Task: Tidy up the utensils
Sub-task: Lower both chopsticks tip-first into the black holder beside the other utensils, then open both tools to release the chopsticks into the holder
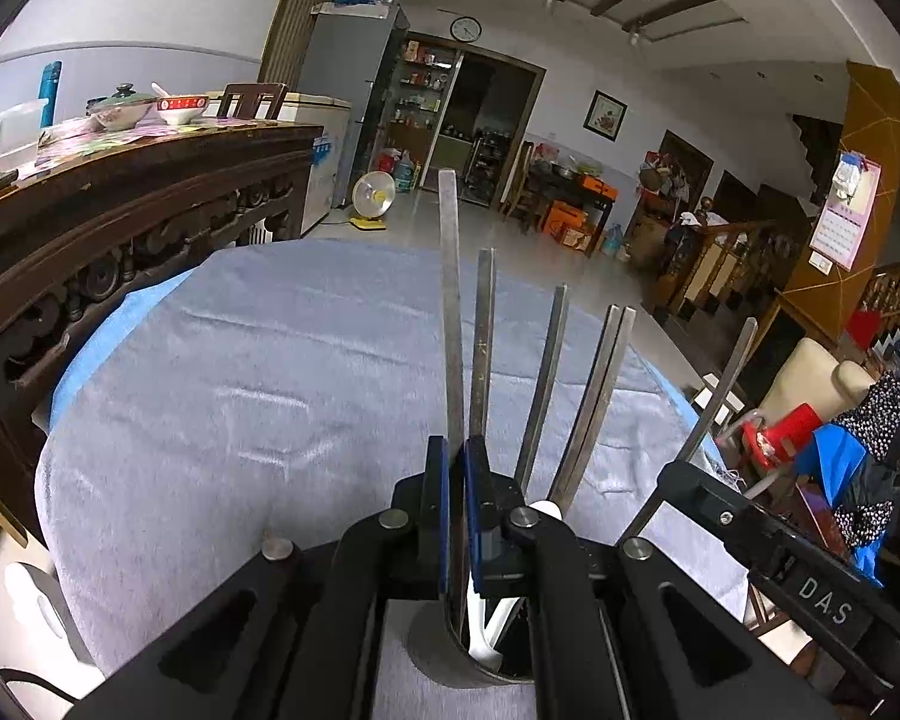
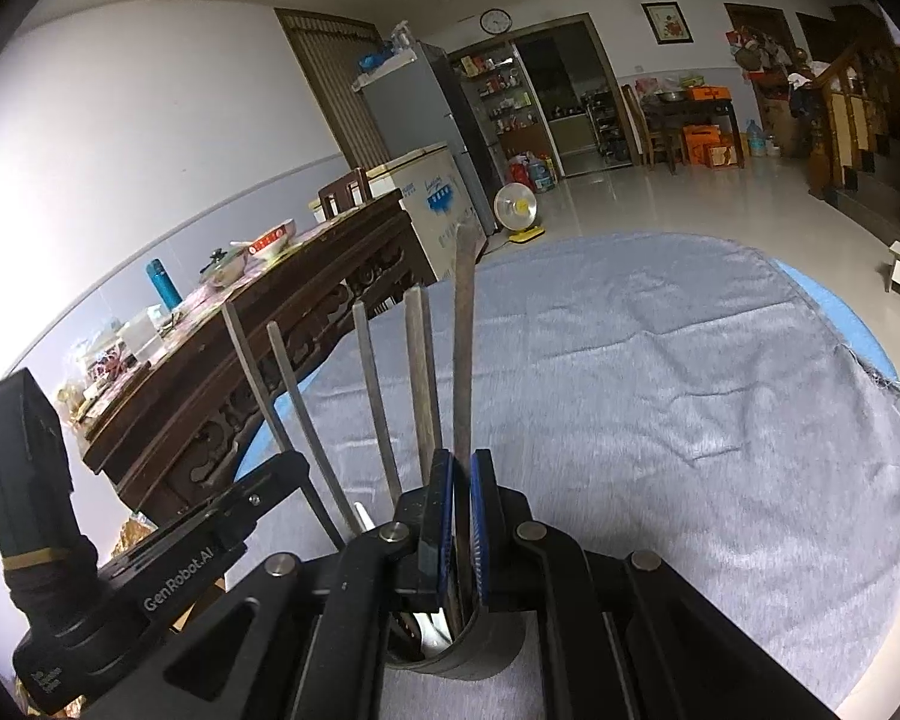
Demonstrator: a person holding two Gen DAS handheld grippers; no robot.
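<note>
A: How many handles do you count in the metal cup (image 1: 444, 654)?

B: Six. Your left gripper (image 1: 455, 480) pinches the tallest handle (image 1: 450, 300); your right gripper (image 2: 461, 483), marked "GenRobot.AI", pinches one too.

Both wrist cameras sit low and very close behind their grippers, looking forward across a grey cloth (image 1: 258, 372) toward the far kitchen doorway. The left view angles slightly rightward, catching the staircase; the right view turns left toward the carved wooden table (image 2: 258, 372). Both share the metal utensil holder (image 1: 450, 654), its upright handles, the refrigerator and wall clock (image 2: 495, 21).
</note>
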